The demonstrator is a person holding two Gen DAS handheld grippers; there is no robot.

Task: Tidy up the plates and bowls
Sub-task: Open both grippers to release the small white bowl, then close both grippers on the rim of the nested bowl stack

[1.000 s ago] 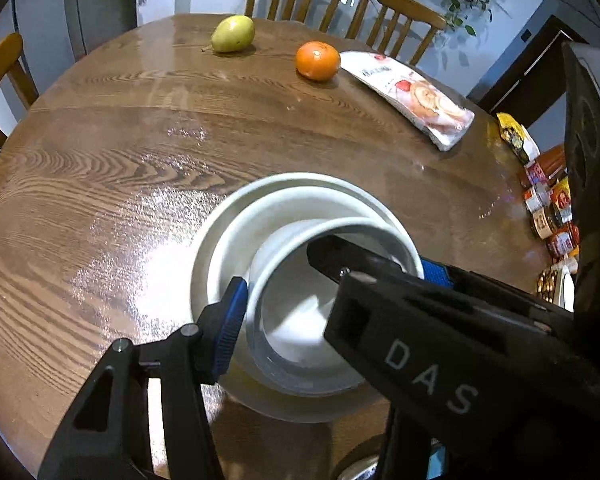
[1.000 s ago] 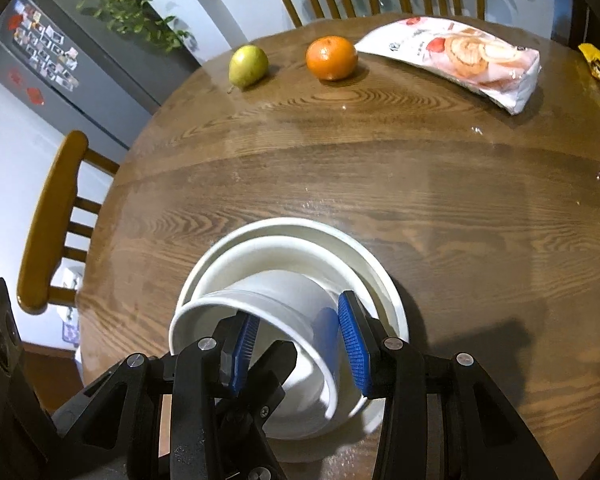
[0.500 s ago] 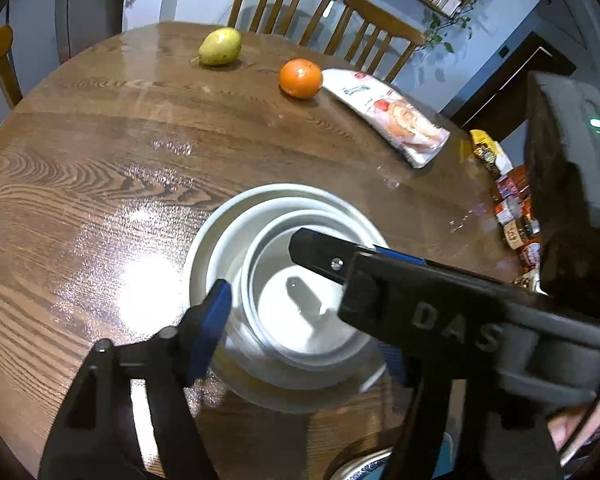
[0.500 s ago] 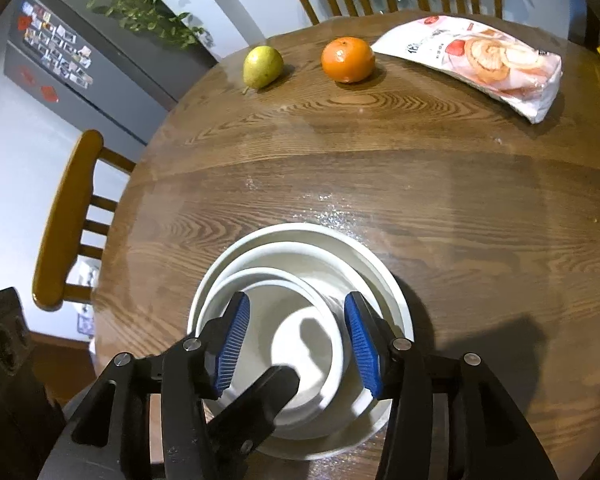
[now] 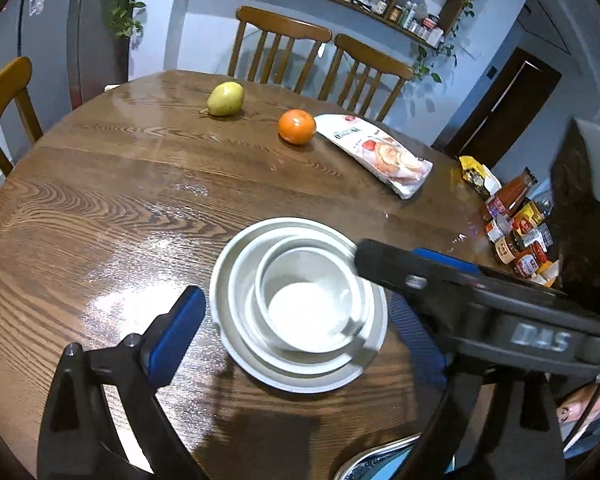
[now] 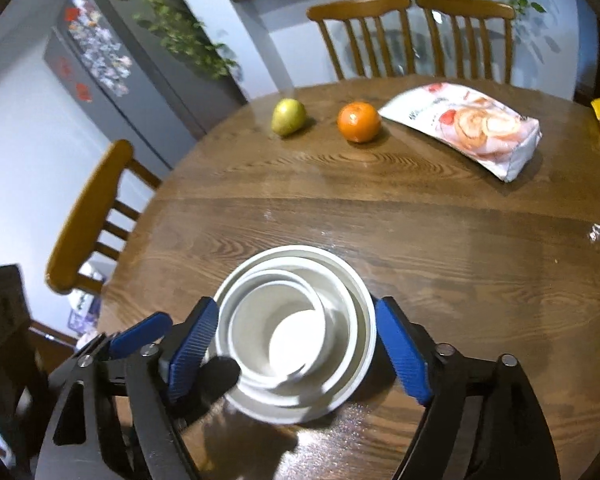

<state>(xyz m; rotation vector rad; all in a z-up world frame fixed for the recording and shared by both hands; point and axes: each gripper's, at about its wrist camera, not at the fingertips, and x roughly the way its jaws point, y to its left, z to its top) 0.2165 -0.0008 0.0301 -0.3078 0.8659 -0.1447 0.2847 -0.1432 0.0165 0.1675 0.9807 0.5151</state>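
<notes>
A small white bowl [image 5: 304,312] [image 6: 284,332] sits upright inside a larger white bowl [image 5: 242,280] [image 6: 340,292], which rests on a white plate [image 5: 220,276] on the round wooden table [image 5: 100,208]. My left gripper [image 5: 296,312] hovers above the stack, its jaws opening; the blue pads [image 5: 176,332] stand clear of the rims on both sides. My right gripper [image 6: 296,320] also straddles the stack from above, jaws opening, its pads [image 6: 400,348] touching nothing. The right gripper's black finger [image 5: 400,272] crosses the left wrist view, partly hiding the stack's right side.
A pear [image 5: 225,98], an orange [image 5: 297,126] and a snack bag [image 5: 376,156] lie at the table's far side. Jars and packets [image 5: 516,232] crowd the right edge. A patterned dish rim [image 5: 380,460] shows at the near edge. Wooden chairs [image 6: 88,216] ring the table.
The small bowl, tilted and gripped a second ago, now sits level in the larger bowl. Both grippers have let go, spread wide and lifted back from the stack.
</notes>
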